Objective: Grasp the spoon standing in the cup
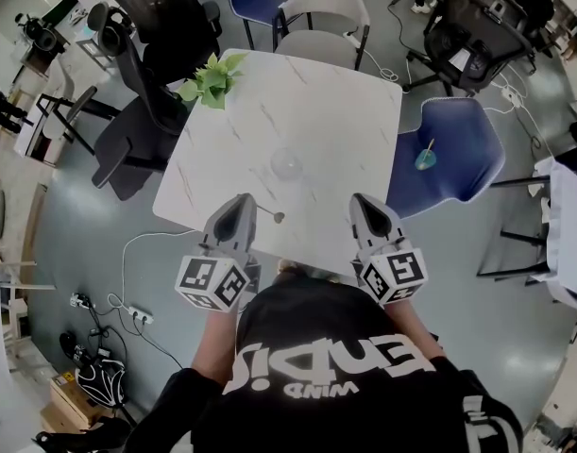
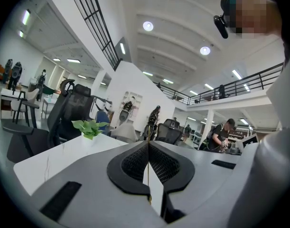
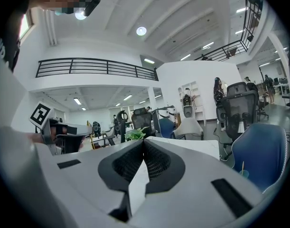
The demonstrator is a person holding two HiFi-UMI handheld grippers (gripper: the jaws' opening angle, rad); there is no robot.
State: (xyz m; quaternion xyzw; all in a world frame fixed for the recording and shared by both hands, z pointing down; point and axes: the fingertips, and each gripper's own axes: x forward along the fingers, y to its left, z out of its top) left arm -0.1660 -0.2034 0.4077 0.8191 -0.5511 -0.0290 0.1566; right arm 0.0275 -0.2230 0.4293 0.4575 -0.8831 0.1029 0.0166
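In the head view a clear glass cup [image 1: 286,164] stands empty near the middle of the white marble table [image 1: 335,111]. My left gripper [image 1: 244,202] hovers over the table's near edge, shut on the thin handle of the spoon [image 1: 272,215]. The spoon's bowl points right, toward the gap between the grippers. In the left gripper view the left gripper [image 2: 148,144] has its pads closed on the gold spoon handle [image 2: 148,184]. My right gripper [image 1: 360,201] is level with the left one and is shut with nothing in it. The right gripper view shows the same of the right gripper [image 3: 144,141].
A small green plant [image 1: 211,80] sits at the table's far left corner. A blue chair [image 1: 453,154] with a teal cup [image 1: 426,159] on its seat stands to the right. Black office chairs [image 1: 142,111] crowd the left and far sides. Cables [image 1: 127,310] lie on the floor.
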